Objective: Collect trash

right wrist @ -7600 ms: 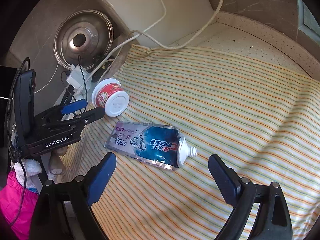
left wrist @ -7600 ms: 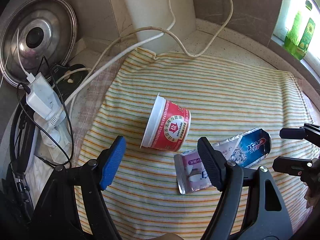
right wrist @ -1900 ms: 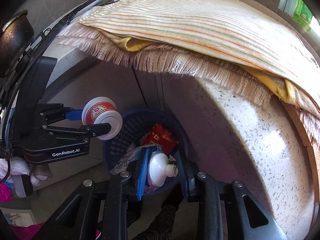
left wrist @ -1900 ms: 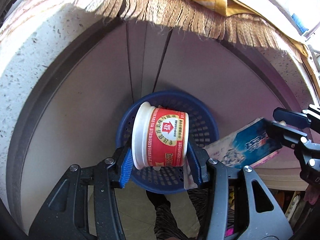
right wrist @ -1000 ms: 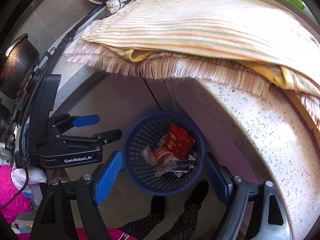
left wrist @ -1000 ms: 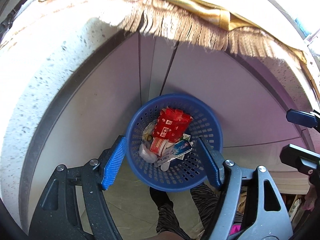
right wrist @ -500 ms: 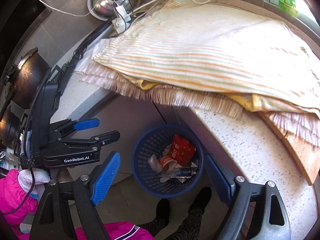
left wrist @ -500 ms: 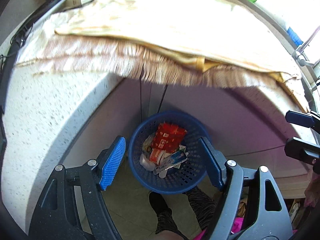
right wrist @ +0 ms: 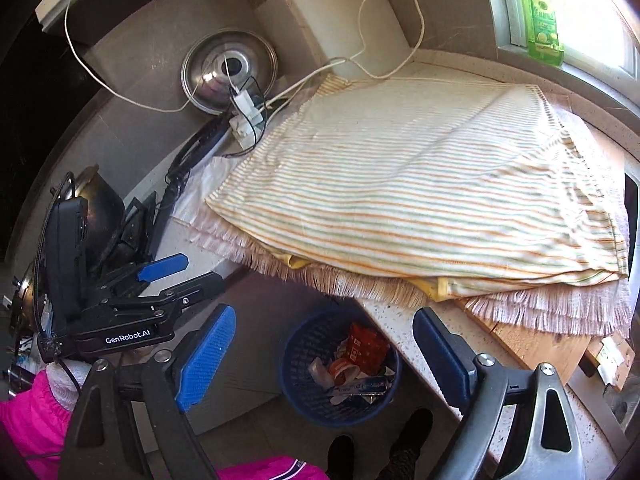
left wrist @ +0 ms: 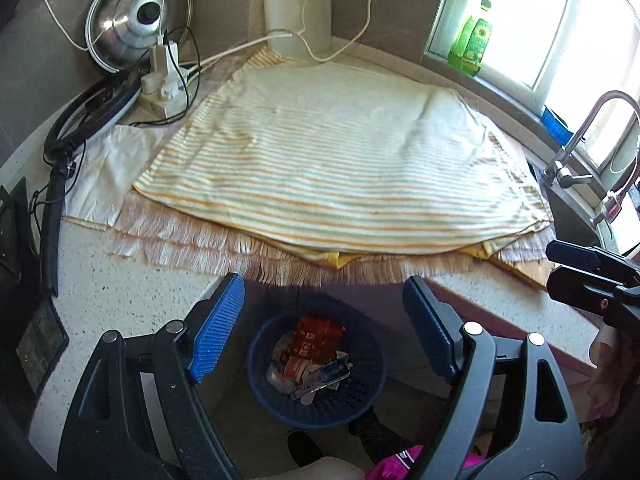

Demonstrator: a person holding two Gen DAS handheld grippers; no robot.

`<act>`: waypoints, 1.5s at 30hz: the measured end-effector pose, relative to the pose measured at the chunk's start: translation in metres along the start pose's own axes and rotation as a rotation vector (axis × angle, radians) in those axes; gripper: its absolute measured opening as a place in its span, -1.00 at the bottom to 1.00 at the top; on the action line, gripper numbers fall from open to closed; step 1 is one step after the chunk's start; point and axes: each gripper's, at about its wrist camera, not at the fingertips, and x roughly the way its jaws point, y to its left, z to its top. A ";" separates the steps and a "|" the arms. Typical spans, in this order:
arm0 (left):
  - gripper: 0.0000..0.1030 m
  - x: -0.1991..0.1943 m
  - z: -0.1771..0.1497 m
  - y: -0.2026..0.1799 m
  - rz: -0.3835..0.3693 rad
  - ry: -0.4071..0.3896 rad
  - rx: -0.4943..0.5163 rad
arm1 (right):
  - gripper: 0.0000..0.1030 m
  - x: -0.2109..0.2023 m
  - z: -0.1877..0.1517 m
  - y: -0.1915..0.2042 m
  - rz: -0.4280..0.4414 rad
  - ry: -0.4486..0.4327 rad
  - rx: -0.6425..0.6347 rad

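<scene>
A blue basket (left wrist: 362,404) stands on the floor below the counter edge; it also shows in the right wrist view (right wrist: 296,380). In it lie a red cup (left wrist: 298,366), a toothpaste tube (left wrist: 324,378) and other wrappers. My left gripper (left wrist: 324,328) is open and empty, held high above the basket. My right gripper (right wrist: 324,354) is open and empty too, above the basket. The striped cloth (left wrist: 340,160) on the counter is bare.
A pot lid (left wrist: 136,20), a power strip with chargers (left wrist: 164,88) and cables sit at the counter's back left. A faucet (left wrist: 588,132) and sink are at the right. Green bottles (left wrist: 472,36) stand on the windowsill. The person's feet are beside the basket.
Both grippers have risen and pulled back from the basket, bringing the whole countertop into view. Both stay open and empty; the trash stays in the basket.
</scene>
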 end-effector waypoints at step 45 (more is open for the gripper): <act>0.98 -0.096 0.054 -0.044 -0.021 -0.236 0.028 | 1.00 -0.077 0.036 -0.007 0.007 -0.225 0.052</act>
